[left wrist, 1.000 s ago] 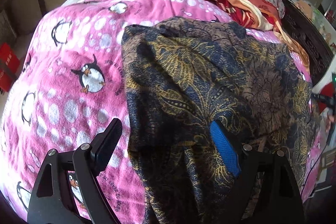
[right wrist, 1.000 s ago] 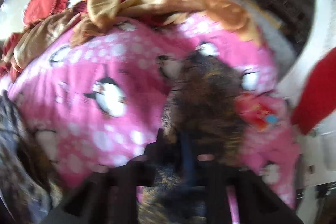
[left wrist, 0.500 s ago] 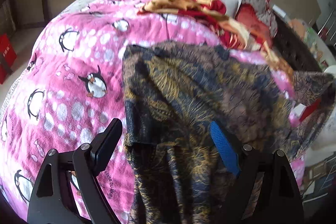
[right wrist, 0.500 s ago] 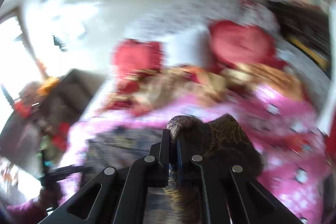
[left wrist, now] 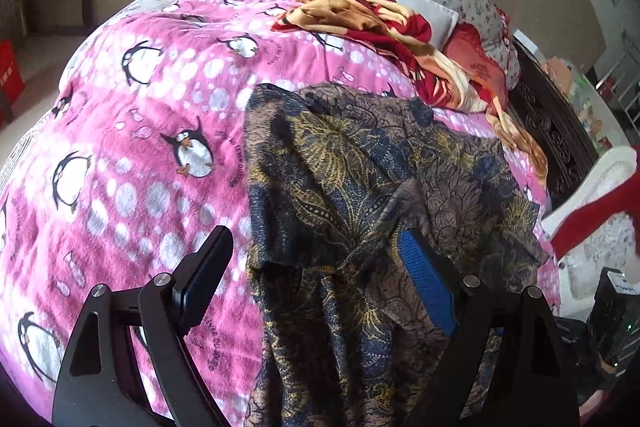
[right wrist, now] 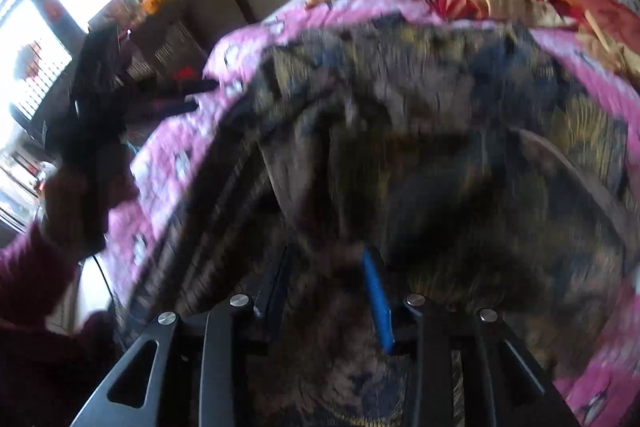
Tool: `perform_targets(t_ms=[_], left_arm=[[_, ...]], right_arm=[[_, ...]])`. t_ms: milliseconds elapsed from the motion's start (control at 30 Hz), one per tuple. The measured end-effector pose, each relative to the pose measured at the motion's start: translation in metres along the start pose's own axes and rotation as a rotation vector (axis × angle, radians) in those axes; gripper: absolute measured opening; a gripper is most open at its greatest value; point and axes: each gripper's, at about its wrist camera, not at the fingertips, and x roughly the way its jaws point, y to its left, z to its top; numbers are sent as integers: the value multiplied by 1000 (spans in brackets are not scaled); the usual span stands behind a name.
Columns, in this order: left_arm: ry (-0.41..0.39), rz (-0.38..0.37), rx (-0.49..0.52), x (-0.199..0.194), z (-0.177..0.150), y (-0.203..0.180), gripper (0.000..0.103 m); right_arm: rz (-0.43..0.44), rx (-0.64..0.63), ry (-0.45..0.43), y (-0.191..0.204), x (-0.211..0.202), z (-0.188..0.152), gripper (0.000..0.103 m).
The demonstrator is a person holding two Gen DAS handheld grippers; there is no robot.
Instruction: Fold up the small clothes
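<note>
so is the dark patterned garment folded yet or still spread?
Partly folded: the dark patterned garment has its right side lapped over the middle, showing a paler underside. Its lower part hangs off the pink penguin blanket.

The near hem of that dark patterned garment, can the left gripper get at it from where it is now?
Probably yes. The left gripper hangs wide open over the patterned garment, whose near hem lies between its fingers with nothing on top of it.
</note>
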Motion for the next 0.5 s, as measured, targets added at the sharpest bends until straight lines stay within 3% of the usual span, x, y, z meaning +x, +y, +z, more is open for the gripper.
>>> perform_targets(t_ms=[167, 367, 400, 467, 500], left_arm=[[31, -6, 70, 24, 1, -22, 86], [107, 25, 174, 65, 1, -54, 85], [115, 29, 187, 69, 1, -58, 79], [148, 42, 228, 81, 0, -65, 50], [168, 50, 247, 86, -1, -68, 20]], right_arm=[[4, 55, -63, -14, -23, -11, 50], [11, 150, -130, -43, -44, -14, 50], [17, 166, -137, -45, -45, -17, 50], [19, 196, -151, -51, -51, -22, 50], [17, 207, -158, -53, -53, -25, 50]])
